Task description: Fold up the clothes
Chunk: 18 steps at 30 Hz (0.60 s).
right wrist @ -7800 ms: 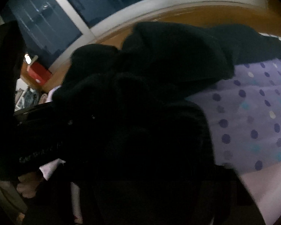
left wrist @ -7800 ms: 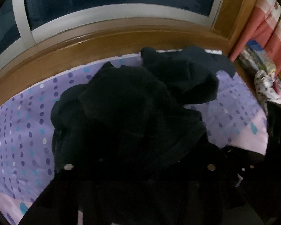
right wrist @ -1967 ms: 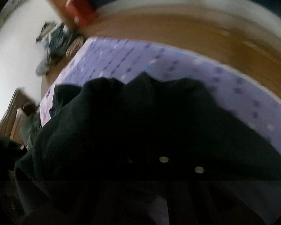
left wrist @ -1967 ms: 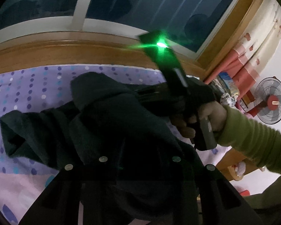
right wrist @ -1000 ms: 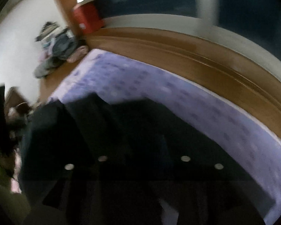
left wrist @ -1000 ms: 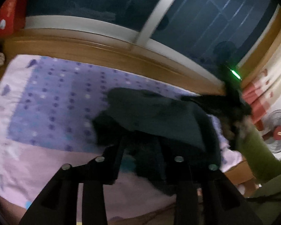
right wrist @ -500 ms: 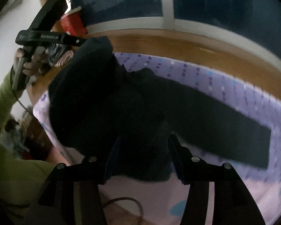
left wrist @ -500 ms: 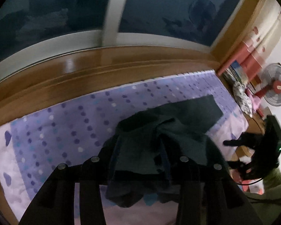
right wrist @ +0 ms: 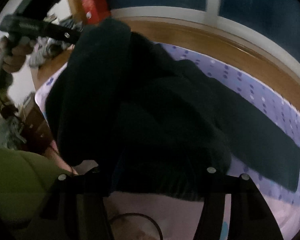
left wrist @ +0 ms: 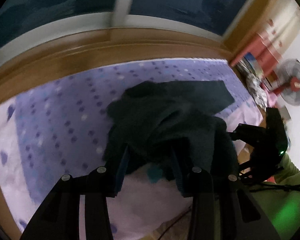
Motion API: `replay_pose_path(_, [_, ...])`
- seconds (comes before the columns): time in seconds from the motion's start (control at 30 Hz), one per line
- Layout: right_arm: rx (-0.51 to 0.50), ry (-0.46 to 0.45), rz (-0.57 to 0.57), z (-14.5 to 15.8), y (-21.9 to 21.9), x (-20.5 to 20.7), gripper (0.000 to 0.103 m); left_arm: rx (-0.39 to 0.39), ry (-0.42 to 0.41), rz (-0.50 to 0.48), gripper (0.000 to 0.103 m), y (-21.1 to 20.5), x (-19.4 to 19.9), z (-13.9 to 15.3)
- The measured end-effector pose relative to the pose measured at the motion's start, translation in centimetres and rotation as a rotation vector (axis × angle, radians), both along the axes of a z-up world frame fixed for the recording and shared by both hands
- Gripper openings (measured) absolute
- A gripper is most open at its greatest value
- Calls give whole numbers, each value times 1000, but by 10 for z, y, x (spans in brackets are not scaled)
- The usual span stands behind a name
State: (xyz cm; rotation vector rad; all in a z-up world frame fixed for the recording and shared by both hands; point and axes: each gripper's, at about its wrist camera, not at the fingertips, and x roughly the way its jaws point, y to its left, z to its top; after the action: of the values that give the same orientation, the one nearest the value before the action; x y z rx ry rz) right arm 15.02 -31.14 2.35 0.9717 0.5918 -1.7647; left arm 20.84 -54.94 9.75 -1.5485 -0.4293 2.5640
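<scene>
On a bed (left wrist: 56, 108) spread with a purple dotted sheet, at the centre of both frames, we had the dark garment (left wrist: 170, 116) only partly dealt with. One long flat panel of it lay smoothed toward the right of the frame, its end squared off, while the rest sat heaped and creased near the bed's front edge. By our reckoning the folding was barely under way: the bunched part had yet to be spread and no finished fold showed.

Our left tongs (left wrist: 150, 172), lower centre of the left wrist view, stood partly apart. Cloth draped over and between the fingers there, but blur and darkness kept us from telling whether the pads pressed on it. From the right wrist view, upper left, those same tongs appeared with the garment hanging from them in a tall dark fold, which suggested a hold.

Our right tongs (right wrist: 156, 182), lower centre of their own view, were opening, with the garment's hem lying across the gap between the fingers; we could not tell if the pads touched it.

Pale lettering ran along the left tool's body at upper left of the right wrist view, too smeared to read. A red container (right wrist: 96, 8) on the sill carried no legible mark.
</scene>
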Motion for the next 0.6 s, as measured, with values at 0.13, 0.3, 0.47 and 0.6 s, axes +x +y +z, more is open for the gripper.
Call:
replay_pose_path(0.13, [2,41,-4,-19,-20,5,61,-1,-3,92,41,-14,25,-2])
replay_pose_path(0.3, [-67,-20,-34,-17,-22,0,18,14,8,124,41,-12,32,-5])
replay_pose_path(0.47, [-174,-40,-208,12,21,-19,13,11,16,100,41,1,23,-4])
replay_pose_path(0.6, [-251,3,-470,36,85,-52,9,25,27,76,41,13,10,-2])
